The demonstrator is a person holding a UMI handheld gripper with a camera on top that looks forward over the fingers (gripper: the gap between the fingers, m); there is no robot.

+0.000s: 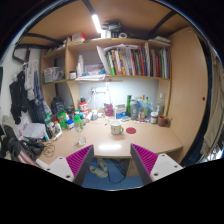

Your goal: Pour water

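My gripper (112, 163) is open and empty, its two magenta pads (80, 160) spread wide apart. It is held well back from a wooden desk (105, 141). On the desk stand a white mug (117, 128), a green bottle (128, 105) and several other bottles (64, 118) at the left. Nothing lies between the fingers; beyond them I see the blue floor and the dark space under the desk.
A bookshelf (125, 62) full of books hangs above the desk. Clothes (20, 100) hang at the left, and clutter covers the desk's left end. A wooden wardrobe side (185, 90) stands at the right. Shoes (105, 172) lie on the floor under the desk.
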